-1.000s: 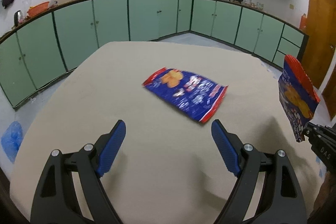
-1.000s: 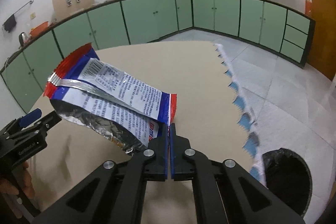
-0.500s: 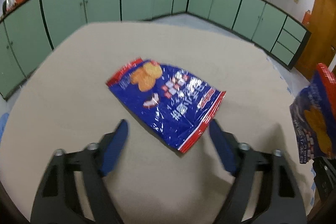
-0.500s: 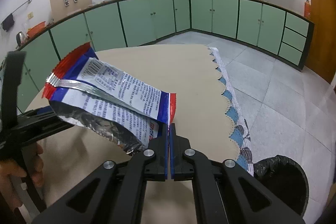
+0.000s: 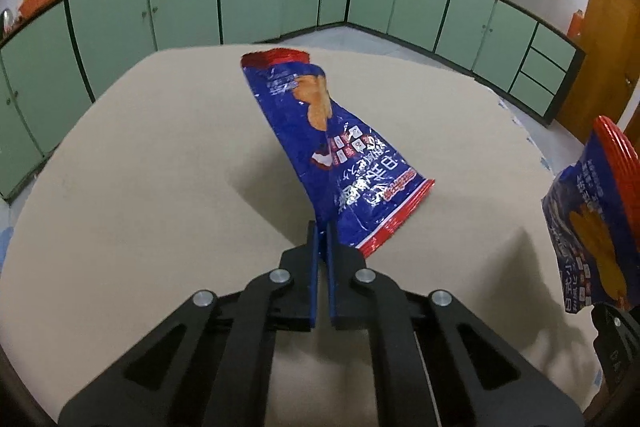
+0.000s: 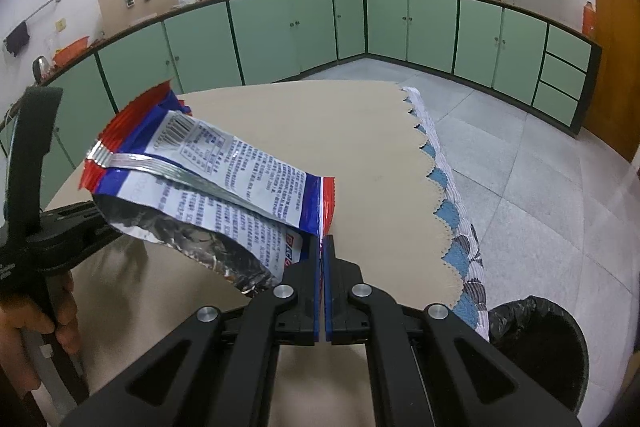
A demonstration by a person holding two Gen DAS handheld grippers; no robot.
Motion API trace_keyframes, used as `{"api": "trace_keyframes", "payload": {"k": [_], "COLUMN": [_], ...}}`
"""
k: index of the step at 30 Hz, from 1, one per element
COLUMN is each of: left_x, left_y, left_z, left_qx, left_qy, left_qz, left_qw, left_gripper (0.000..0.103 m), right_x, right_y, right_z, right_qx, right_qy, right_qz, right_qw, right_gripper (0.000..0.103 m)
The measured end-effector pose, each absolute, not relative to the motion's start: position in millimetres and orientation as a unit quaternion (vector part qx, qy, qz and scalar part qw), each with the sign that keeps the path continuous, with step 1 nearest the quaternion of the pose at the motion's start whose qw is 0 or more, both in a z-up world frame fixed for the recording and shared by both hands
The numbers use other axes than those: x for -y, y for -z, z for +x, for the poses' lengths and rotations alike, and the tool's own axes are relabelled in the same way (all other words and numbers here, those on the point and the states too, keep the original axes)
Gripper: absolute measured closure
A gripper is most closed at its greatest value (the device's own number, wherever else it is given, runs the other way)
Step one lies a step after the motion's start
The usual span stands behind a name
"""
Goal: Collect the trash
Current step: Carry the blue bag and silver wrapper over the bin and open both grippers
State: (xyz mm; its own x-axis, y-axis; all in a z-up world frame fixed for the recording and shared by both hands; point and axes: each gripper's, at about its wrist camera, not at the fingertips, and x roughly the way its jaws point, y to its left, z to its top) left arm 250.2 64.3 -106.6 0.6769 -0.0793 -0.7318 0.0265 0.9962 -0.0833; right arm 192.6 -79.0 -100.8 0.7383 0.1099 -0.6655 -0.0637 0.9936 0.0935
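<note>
Tabletop (image 5: 140,227) bare to left & far side. Right: 2nd wrapper (image 5: 592,227) hangs in the way; bin (image 6: 540,351) on floor past right edge.

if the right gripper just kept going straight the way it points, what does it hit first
Probably the tan tabletop. The right gripper is shut on an opened snack wrapper that leans off to the left, and it points down at bare table ahead. Depth is hard to judge through the fisheye.
</note>
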Motion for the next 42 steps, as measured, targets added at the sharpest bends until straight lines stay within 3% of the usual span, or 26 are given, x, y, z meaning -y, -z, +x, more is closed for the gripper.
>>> {"api": "trace_keyframes", "payload": {"k": [21,42], "left_x": [-17,158], "left_y": [64,64], "left_z": [194,128], "left_qx": [-0.34,-0.323], "left_qy": [0.094,0.277], "left_qz": [-0.024,0.02], "left_qw": [0.936,0.905], "left_gripper": [0.103,0.103], "right_x": [106,256], "right_y": [60,60], "right_z": [149,47], "right_qx": [-0.313,-0.313], "right_qy": [-0.017,0.131], "right_qz": [0.036,0.072], "right_qw": [0.949,0.938], "right_gripper": [0.101,0.101]}}
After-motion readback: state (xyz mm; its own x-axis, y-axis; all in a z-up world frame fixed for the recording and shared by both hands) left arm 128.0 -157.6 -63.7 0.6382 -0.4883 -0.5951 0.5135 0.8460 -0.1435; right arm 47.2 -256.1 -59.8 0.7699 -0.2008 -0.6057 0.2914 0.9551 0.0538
